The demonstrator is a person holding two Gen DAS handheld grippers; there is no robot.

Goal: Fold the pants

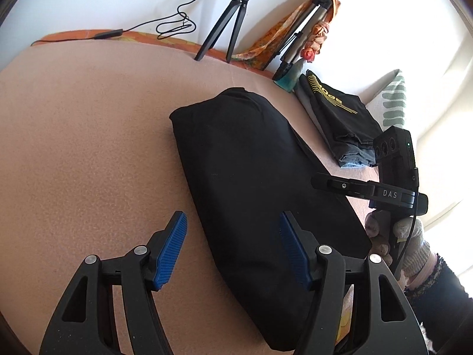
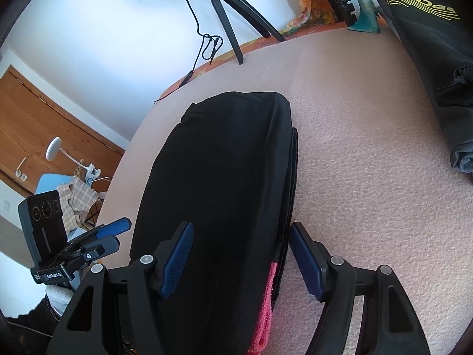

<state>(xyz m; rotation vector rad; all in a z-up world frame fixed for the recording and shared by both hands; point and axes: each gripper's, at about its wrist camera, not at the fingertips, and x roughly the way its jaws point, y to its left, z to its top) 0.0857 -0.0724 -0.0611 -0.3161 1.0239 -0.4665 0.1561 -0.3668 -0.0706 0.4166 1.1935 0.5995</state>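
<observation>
Left black gripper with blue ribbed pads [image 1: 233,248]: spread wide, empty, low in frame. Right gripper of same make [image 2: 241,259]: spread, straddling edge of folded black fabric pants [image 2: 218,189], centre frame on pink fleece blanket [image 2: 354,177]. Black tripod [image 1: 227,26] upper centre.

One folded black pants [image 1: 251,195], two tripods [image 1: 227,26], one side stack of clothes [image 1: 340,118].

Left gripper [image 1: 233,248] gapes wide, blue pads [image 1: 171,251] well apart — right gripper [image 2: 241,261] likewise spread, held in a gloved hand [image 1: 411,236] — both angled downward
</observation>
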